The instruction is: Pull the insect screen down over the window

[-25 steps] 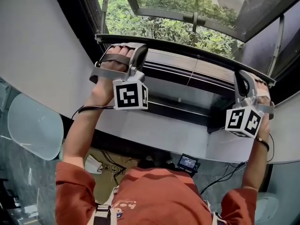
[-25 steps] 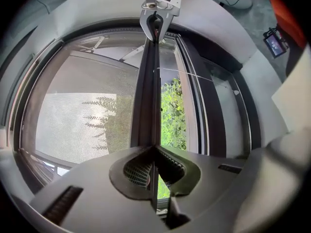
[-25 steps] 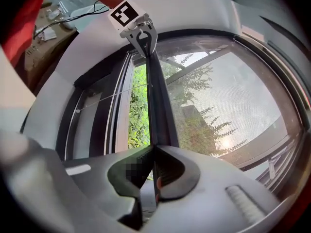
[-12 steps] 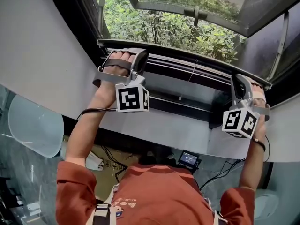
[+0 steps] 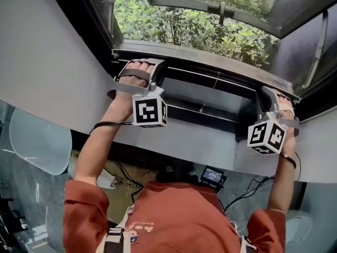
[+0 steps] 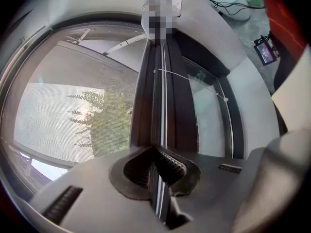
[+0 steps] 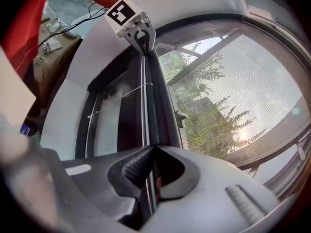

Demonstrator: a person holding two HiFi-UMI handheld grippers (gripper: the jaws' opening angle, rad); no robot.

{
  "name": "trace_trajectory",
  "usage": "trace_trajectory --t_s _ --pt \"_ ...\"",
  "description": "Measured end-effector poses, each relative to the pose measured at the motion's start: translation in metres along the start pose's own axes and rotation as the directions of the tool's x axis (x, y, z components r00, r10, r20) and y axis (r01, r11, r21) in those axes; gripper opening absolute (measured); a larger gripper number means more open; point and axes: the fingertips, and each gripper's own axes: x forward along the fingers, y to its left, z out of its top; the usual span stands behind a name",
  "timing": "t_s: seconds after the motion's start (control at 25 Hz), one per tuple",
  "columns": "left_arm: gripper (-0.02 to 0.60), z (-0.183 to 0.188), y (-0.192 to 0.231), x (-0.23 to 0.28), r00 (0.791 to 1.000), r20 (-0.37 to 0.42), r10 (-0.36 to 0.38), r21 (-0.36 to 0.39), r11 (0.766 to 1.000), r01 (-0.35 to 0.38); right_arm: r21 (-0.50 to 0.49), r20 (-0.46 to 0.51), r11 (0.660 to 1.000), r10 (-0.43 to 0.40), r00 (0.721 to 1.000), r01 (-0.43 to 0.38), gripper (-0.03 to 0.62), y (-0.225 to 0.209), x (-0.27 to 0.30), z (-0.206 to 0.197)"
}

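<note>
I have both sets of jaws pinched on the insect screen's bottom bar (image 5: 210,67): my left hand-held gripper (image 6: 155,171) near its left end, my right hand-held gripper (image 7: 150,171) near its right. The mesh (image 6: 73,110) stretches beyond the bar across the window (image 5: 102,20).

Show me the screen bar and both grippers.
Screen bar (image 5: 210,63), head view, middle of its length.
Left gripper (image 6: 155,151), left gripper view, between its fingertips.
Right gripper (image 7: 153,149), right gripper view, between its fingertips.
</note>
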Motion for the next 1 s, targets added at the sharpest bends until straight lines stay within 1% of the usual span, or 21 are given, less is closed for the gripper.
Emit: trace_trajectory --t_s 0.24,0.4,0.56,0.68,0.8,1.0 --pt "0.020 0.000 -0.009 0.003 1.000 0.002 -0.031 0.005 1.000 0.031 0.011 -0.008 0.999 0.036 0.999 -0.036 0.026 0.009 0.004 -0.003" --pt "0.020 -0.001 -0.012 0.002 0.999 0.002 -0.043 -0.013 0.999 0.043 0.027 -0.007 0.999 0.038 0.999 -0.038 0.026 0.011 0.004 -0.003" --pt "0.020 0.000 -0.012 0.002 0.998 0.012 -0.067 -0.012 0.998 0.067 0.029 -0.023 0.997 0.068 0.997 -0.067 0.026 0.012 0.003 -0.003" --pt "0.018 -0.001 -0.013 0.002 0.997 0.020 -0.077 -0.017 0.997 0.078 0.043 -0.022 0.995 0.089 0.996 -0.088 0.025 0.014 0.004 -0.002" --pt "0.017 -0.001 -0.016 0.003 0.996 0.001 -0.092 -0.004 0.996 0.092 0.063 -0.030 0.994 0.094 0.995 -0.092 0.025 0.015 0.003 -0.003" --pt "0.015 -0.004 -0.016 0.002 0.993 0.010 -0.121 0.003 0.993 0.121 0.101 -0.050 0.990 0.107 0.993 -0.101 0.025 0.016 0.005 0.000"
